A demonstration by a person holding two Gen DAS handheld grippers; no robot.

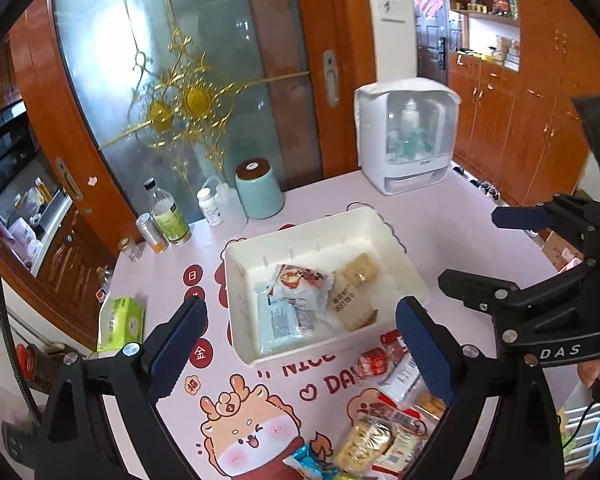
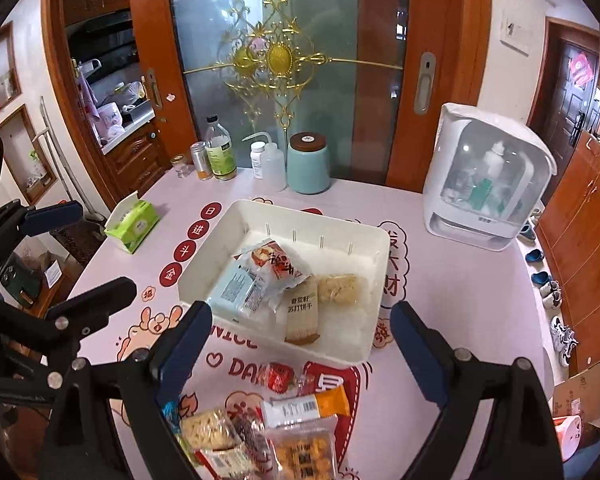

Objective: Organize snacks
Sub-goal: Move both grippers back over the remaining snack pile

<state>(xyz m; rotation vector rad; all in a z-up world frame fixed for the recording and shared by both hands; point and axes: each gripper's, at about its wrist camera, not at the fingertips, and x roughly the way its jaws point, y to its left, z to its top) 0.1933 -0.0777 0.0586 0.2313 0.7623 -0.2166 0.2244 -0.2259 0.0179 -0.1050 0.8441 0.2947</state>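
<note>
Loose snacks (image 2: 284, 432) below right gripper (image 2: 300, 344)

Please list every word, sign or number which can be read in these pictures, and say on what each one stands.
"DAS": black gripper frame.
"NICE", partly hidden: table mat.
"日", "进", "斗", "金" in red circles: table mat.
"福": small red badge.
"苏打饼干": beige cracker packet in the white bin.
Barcode digits, bottle labels and tissue box print: too small or blurred.

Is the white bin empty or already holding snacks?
Partly filled: the white bin holds several snack packets, with bare floor on its right side.
</note>
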